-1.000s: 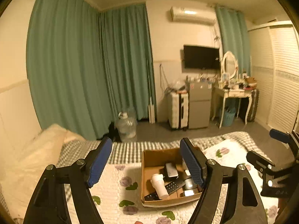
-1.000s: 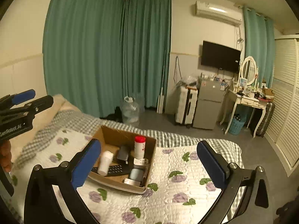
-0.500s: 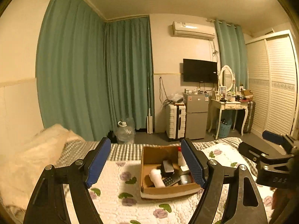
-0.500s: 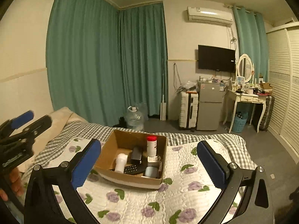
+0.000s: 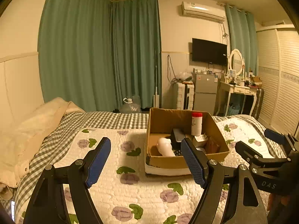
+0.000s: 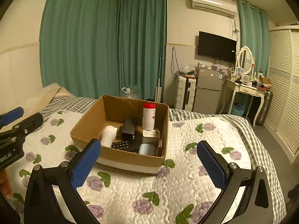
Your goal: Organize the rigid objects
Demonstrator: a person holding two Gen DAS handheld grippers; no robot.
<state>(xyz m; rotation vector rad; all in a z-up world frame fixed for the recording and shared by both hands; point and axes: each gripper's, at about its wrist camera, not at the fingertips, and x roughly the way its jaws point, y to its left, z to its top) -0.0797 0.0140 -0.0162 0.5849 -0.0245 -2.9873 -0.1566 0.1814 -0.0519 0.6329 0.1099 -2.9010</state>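
Observation:
An open cardboard box point(image 6: 87, 120) sits on the floral quilt and also shows in the left wrist view point(image 5: 149, 130). It holds a white bottle with a red cap point(image 6: 149, 116) standing upright, a white cylinder point(image 6: 109, 136) lying down, a black block point(image 6: 128, 128), a black remote point(image 6: 121, 145), a pale blue item point(image 6: 147, 149) and small boxes. My left gripper point(image 5: 145, 162) is open and empty above the quilt, left of the box. My right gripper point(image 6: 149, 166) is open and empty in front of the box.
The bed point(image 6: 214, 140) has a checked sheet and a cream blanket point(image 5: 28, 130) at the left. Beyond it stand green curtains, a water jug point(image 5: 129, 106), a suitcase, a small fridge point(image 6: 207, 91), a dressing table point(image 6: 244, 91) and a louvred wardrobe.
Both grippers have moved down and closer to the box, which now looks larger. Both stay open and empty.

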